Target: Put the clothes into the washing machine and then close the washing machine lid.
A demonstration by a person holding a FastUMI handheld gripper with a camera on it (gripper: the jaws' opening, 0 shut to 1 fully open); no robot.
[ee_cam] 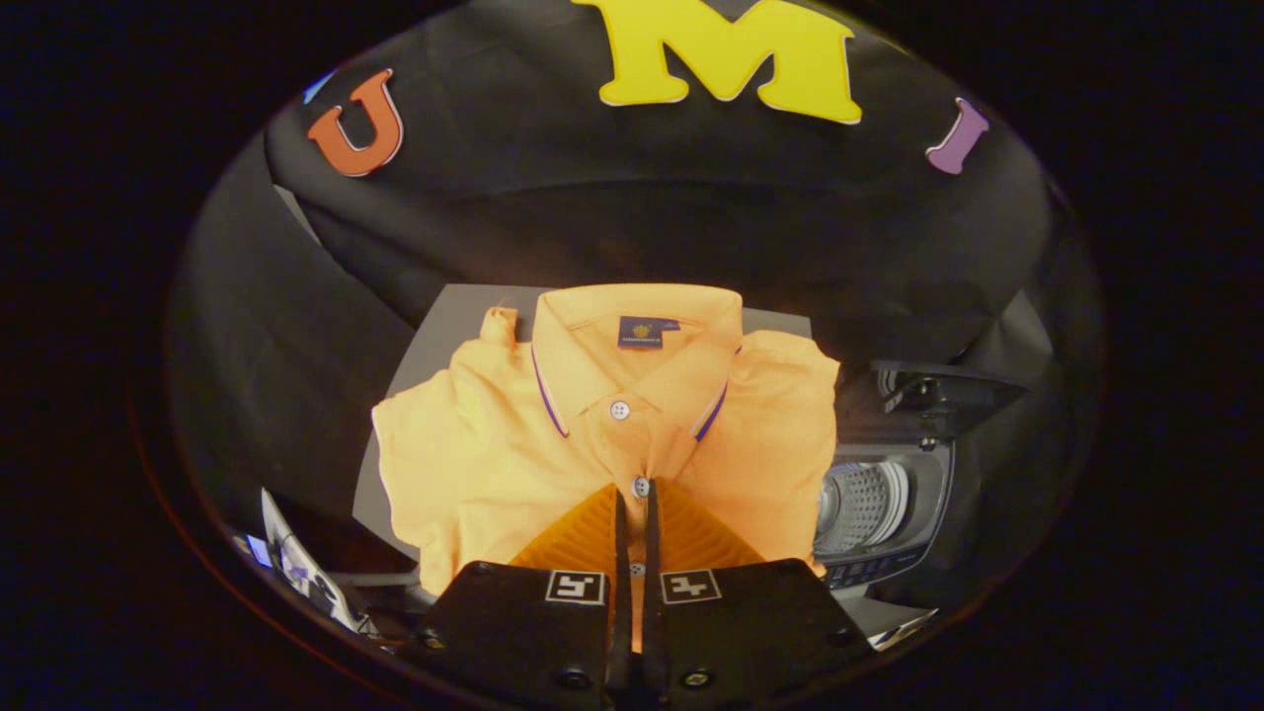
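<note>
An orange polo shirt (592, 434) lies folded, collar away from me, on a grey table (464, 306). My gripper (633, 491) is over the shirt's front. Its fingers stand almost together at the button placket, level with the second button. A thin strip of the placket with a third button shows through the slit between them, and the cloth looks flat, not bunched. To the right of the shirt and lower stands the washing machine (889, 553). Its lid (938, 390) is raised and its metal drum (861, 502) is open to view.
Black booth cloth hangs behind and on both sides of the table. A light-coloured printed object (296, 568) lies low to the left of the fingers. The washing machine's control panel (879, 570) faces me below the drum.
</note>
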